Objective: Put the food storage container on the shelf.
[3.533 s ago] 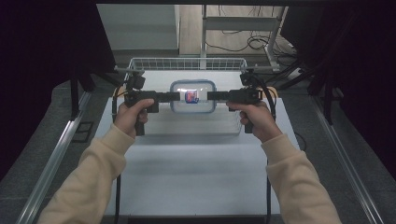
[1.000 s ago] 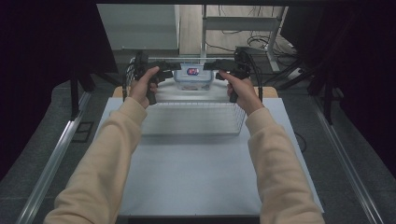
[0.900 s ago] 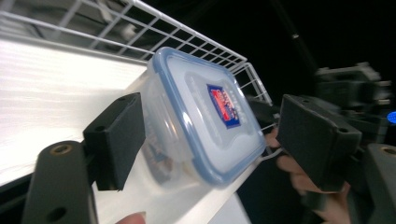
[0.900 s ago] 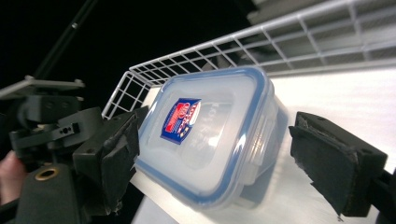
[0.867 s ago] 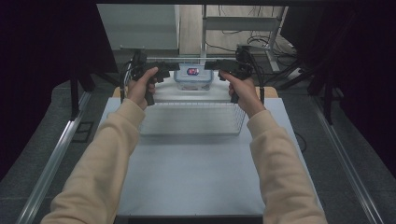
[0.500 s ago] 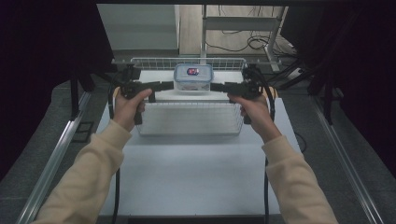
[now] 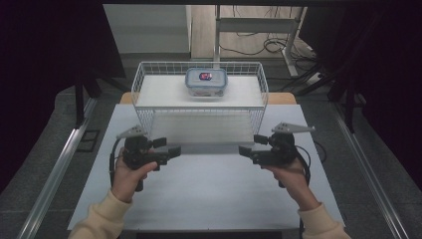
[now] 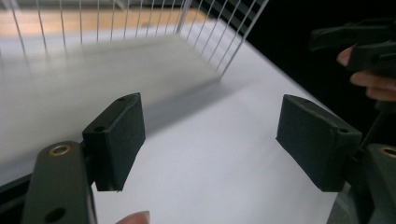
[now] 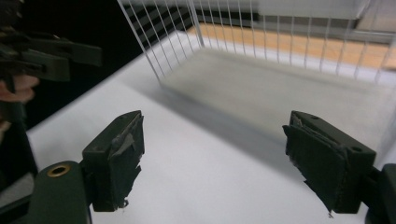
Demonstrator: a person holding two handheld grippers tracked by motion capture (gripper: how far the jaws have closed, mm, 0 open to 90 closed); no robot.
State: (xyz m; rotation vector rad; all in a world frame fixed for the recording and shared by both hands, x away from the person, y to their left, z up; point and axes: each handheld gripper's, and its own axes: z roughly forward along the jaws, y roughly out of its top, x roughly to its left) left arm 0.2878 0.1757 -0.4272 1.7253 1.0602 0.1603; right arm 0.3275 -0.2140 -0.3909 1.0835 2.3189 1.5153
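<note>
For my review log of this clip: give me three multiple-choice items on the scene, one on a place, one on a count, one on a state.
1. Where is the lidded container?
A. in the wire basket, by its far wall
B. on the table in front of the basket
C. in the left claw

2. How many containers are in the basket?
A. one
B. two
C. three

3. How do the left claw and right claw stand?
A. both shut on the container
B. both open with nothing between the pads
C. one open, one shut

Key: 1 A, it sits at the basket's back. 2 A, the high view shows a single box. 3 B, both gripper views show wide bare gaps.
</note>
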